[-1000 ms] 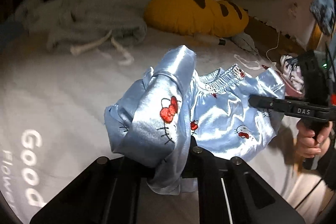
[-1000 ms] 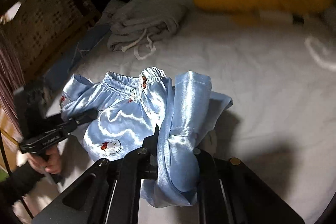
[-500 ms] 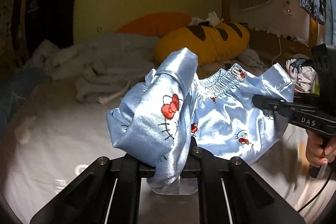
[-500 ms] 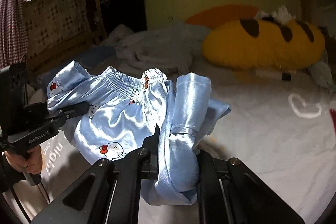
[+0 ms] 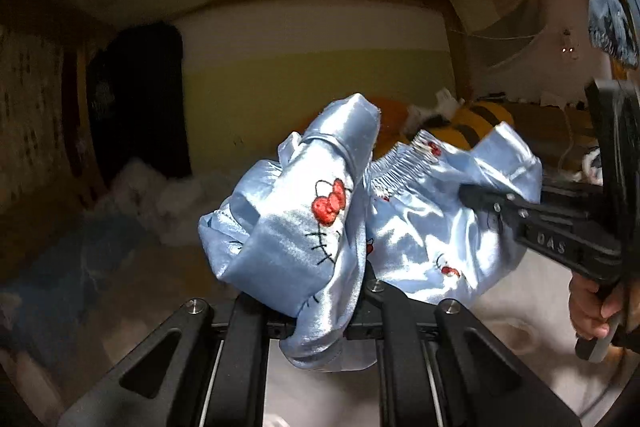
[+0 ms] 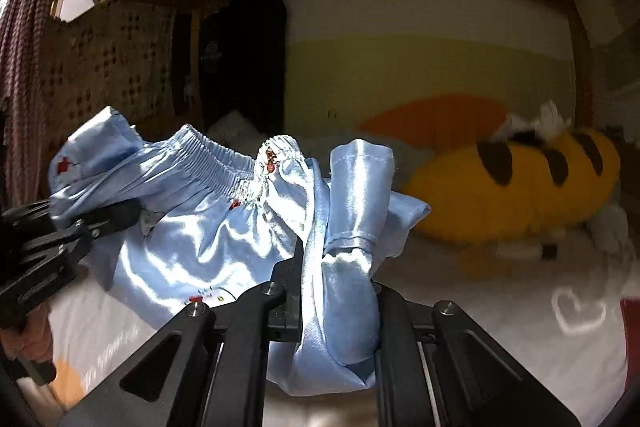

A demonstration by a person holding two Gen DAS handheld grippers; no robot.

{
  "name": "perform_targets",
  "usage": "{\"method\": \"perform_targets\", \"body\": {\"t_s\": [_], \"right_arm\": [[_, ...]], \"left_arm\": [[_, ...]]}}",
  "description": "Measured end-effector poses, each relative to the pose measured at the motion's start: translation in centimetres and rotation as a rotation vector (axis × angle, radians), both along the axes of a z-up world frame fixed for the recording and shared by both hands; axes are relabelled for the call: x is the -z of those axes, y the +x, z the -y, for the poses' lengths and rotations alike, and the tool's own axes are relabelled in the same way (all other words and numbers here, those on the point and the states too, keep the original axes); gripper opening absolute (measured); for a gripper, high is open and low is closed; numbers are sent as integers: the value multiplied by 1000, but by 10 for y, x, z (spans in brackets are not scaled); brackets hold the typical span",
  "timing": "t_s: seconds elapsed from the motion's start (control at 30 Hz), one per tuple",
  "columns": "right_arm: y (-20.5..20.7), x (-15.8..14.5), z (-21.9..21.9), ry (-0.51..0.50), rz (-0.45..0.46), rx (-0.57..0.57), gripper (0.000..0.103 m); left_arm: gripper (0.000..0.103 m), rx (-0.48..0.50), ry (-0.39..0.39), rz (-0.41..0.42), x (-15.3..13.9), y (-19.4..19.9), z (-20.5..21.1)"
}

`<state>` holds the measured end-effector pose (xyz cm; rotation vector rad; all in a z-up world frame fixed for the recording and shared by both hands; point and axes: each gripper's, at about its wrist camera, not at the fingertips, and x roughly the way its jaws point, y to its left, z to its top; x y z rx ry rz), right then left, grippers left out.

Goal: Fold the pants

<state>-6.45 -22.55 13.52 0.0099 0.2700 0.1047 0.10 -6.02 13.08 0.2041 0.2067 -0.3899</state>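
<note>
Light blue satin pants (image 5: 420, 227) with red-bow cat prints hang in the air above the bed, stretched between both grippers. In the left wrist view my left gripper (image 5: 320, 303) is shut on a bunched fold of the fabric, which drapes over its fingers. At the right, my right gripper (image 5: 476, 197) pinches the other side of the pants. In the right wrist view the right gripper (image 6: 336, 291) is shut on a rolled fold of the pants (image 6: 192, 239), with the elastic waistband (image 6: 224, 159) uppermost. The left gripper (image 6: 120, 215) clamps the far left edge.
A white bed sheet (image 6: 520, 331) lies below. A yellow plush pillow with black stripes (image 6: 516, 187) sits at the back right, and a pile of grey clothes (image 5: 160, 187) at the back left. A hand (image 5: 588, 311) holds the right gripper's handle. A wooden bed frame (image 6: 580, 39) borders the wall.
Both grippers have risen together and tilted up, lifting the pants off the bed. The views now show more wall and less sheet. Both grips on the fabric stay the same.
</note>
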Motion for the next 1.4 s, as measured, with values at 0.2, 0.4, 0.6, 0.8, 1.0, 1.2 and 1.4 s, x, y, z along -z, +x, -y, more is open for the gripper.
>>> {"method": "perform_targets", "body": {"t_s": [0.2,0.4,0.6,0.8,1.0,1.2,1.4], "right_arm": [[46,-41,-8,-71,90,70,10],[104,-46,3,24,115,94,10],[199,-38,-8,79,63,86,10],[296,20,-2,73,-89,69,10],[361,78,6,56,-194,91,10],[396,138,16,43,-321,142,11],[391,142,19,49,-312,140,16]], "left_arm": [[10,4,-66,-38,-20,64,1],[10,-14,-96,-2,-26,128,-1],[10,-74,-107,-27,-18,200,-20],[10,-103,-94,-118,44,279,-31],[11,-123,-33,-256,104,327,-22],[15,-139,-1,-284,126,340,-19],[20,-120,-48,-300,131,349,-31]]}}
